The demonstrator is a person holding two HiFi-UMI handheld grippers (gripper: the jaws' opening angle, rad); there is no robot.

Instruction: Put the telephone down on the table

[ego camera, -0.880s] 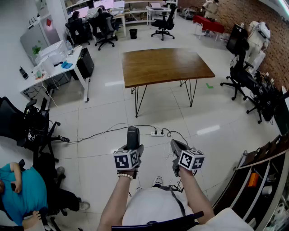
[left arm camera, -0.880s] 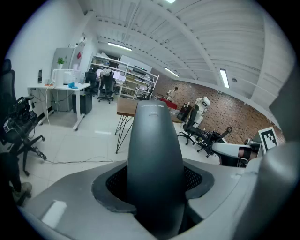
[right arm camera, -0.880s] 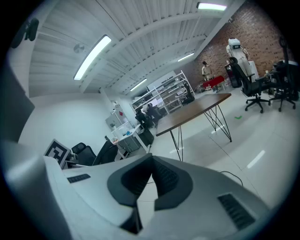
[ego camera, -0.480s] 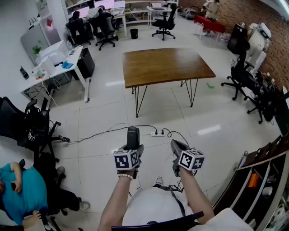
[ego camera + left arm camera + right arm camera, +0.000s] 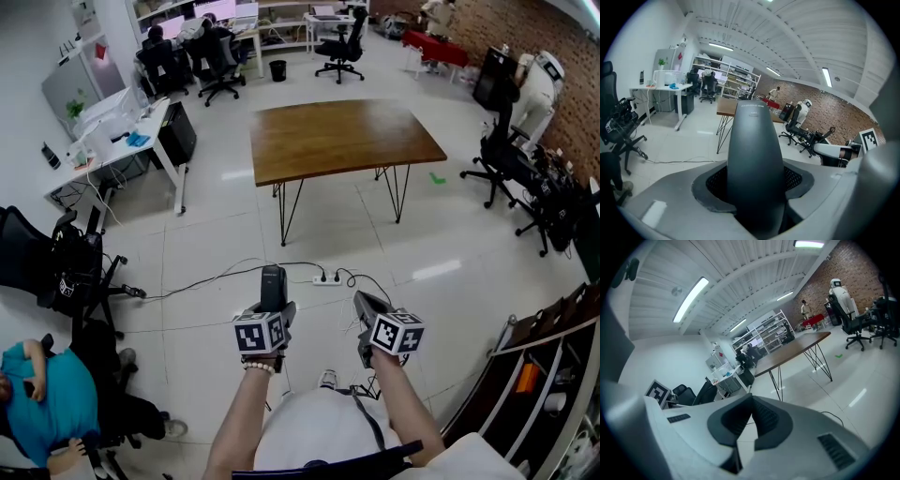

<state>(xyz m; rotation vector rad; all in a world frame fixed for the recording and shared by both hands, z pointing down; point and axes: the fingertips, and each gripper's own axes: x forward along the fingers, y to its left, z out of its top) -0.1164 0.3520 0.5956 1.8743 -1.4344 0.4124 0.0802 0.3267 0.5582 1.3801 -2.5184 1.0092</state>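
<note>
- left gripper (image 5: 754, 182) clamped on black telephone handset (image 5: 754, 140)
- right gripper (image 5: 751, 404) pinched together, empty
- wooden table (image 5: 342, 136) well ahead, power strip (image 5: 325, 277) on the floor between

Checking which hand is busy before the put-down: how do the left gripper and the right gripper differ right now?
The left gripper holds a dark telephone between its jaws; the right gripper holds nothing. The left gripper's jaws stand apart around the handset; the right gripper's are closed together. Both hang over the floor, short of the wooden table.
</note>
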